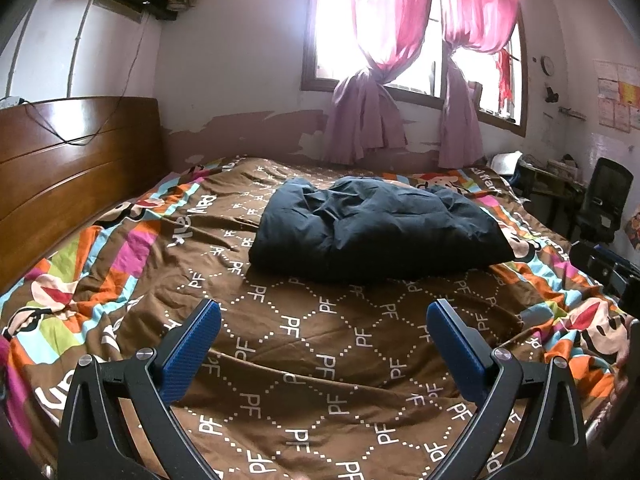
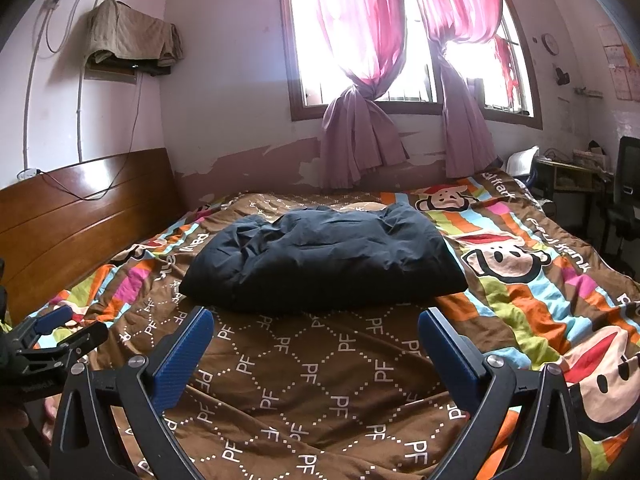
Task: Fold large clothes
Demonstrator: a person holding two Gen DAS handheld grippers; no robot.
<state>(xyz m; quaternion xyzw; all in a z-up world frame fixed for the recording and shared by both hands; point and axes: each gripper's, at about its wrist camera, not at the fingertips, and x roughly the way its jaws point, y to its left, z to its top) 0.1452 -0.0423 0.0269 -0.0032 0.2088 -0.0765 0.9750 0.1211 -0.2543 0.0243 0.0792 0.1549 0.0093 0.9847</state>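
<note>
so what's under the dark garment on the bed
The dark garment lies on the brown patterned bedspread, which shows all around it. The patch directly beneath is covered, so anything else there can't be seen.

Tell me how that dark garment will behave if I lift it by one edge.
The dark garment looks puffy and creased, so it is probably padded: soft and floppy, likely to sag and unfold. It seems bulky yet light. Its smooth fabric may slip between narrow fingers.

Dark garment bundled on the bed

The navy padded garment (image 1: 372,228) lies folded into a thick, puffy, roughly rectangular bundle, its top creased and rumpled, resting flat in the middle of the bed (image 1: 304,360) on the patterned brown cover.
</note>
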